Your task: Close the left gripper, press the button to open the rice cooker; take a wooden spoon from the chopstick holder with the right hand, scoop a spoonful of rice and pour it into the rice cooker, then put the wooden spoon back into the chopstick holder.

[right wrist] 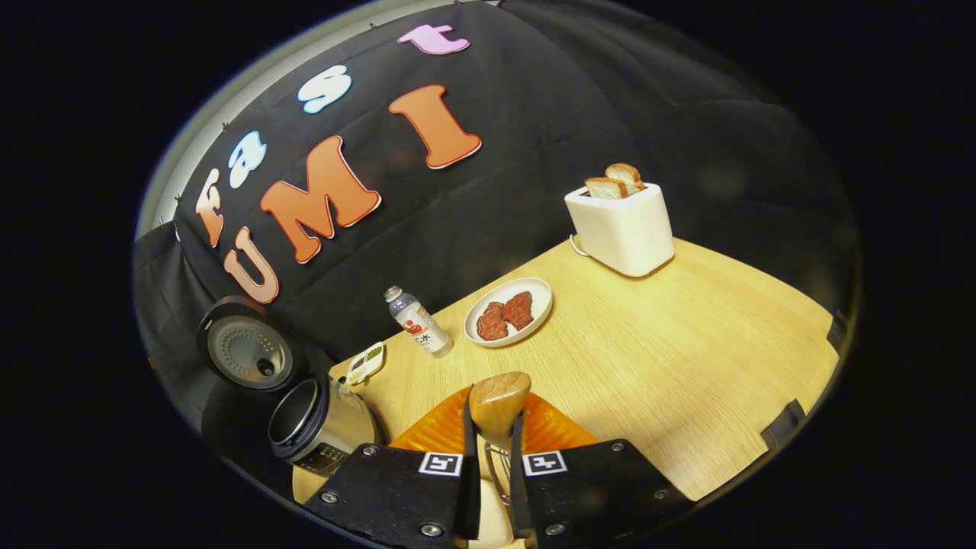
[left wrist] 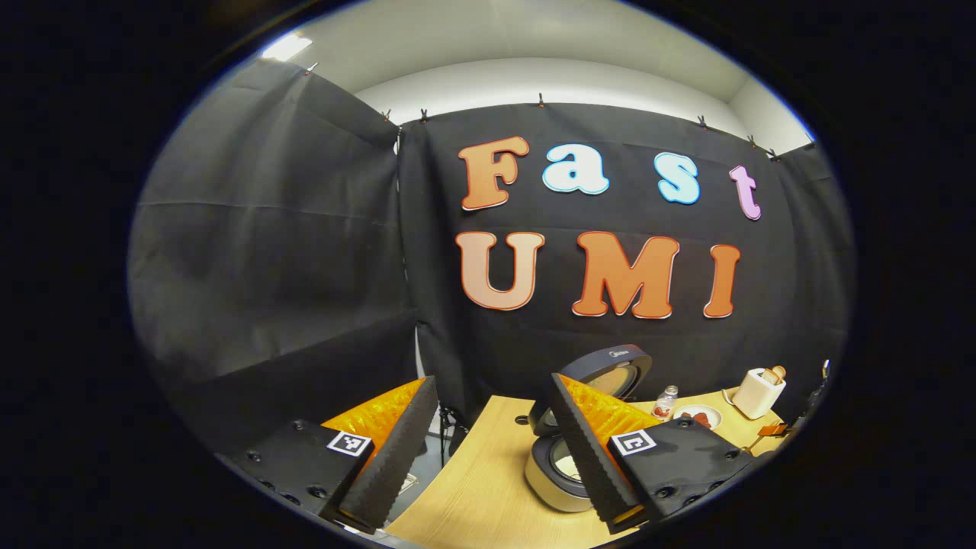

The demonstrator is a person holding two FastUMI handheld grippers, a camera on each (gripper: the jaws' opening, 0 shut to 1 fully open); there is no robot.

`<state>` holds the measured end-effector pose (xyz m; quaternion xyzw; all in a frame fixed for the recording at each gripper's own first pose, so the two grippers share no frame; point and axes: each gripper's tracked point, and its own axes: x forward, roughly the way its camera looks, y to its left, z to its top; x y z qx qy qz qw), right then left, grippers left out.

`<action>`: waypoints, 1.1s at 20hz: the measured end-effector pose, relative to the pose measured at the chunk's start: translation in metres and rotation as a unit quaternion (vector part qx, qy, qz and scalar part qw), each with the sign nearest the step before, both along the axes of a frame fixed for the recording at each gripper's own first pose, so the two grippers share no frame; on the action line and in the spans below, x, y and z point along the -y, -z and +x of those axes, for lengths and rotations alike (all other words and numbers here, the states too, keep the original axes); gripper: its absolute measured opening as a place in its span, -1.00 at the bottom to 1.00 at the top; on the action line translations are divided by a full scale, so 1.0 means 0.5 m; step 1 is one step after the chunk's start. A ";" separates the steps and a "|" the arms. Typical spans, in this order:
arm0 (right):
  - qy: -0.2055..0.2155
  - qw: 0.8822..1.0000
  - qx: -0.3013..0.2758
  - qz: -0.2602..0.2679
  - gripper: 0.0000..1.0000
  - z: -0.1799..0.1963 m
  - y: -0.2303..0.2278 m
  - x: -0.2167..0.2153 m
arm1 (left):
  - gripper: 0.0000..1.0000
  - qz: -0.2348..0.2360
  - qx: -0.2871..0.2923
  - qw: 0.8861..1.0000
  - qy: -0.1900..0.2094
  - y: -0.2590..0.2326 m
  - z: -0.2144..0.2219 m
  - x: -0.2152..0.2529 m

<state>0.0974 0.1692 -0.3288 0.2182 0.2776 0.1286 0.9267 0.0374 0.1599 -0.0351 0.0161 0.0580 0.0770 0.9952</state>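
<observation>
wooden spoon (right wrist: 499, 402) sits pinched between the closed fingers of the right gripper (right wrist: 494, 457), bowl ahead of its tips, so swing it level toward the open rice cooker (right wrist: 316, 423) off to its left, while the left gripper (left wrist: 488, 450) hangs wide open holding nothing.

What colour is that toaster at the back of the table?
The toaster is white or cream, clearest in the right gripper view.

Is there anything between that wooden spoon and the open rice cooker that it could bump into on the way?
Nothing visible blocks it. In the right gripper view the right gripper is shut on the wooden spoon, and the rice cooker stands open beside it with bare table between. The bottle and plate of meat sit farther back.
</observation>
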 end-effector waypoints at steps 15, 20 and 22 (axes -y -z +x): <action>0.054 0.997 0.010 -0.059 0.87 0.013 -0.080 0.140 | 0.92 0.001 0.011 1.000 0.026 -0.035 0.015 0.058; 0.044 0.987 0.087 -0.131 0.89 0.043 -0.256 0.146 | 1.00 -0.017 0.033 0.998 0.050 -0.078 0.038 0.087; 0.042 0.981 0.115 -0.150 0.89 0.048 -0.335 0.148 | 1.00 -0.026 0.035 0.997 0.063 -0.086 0.052 0.105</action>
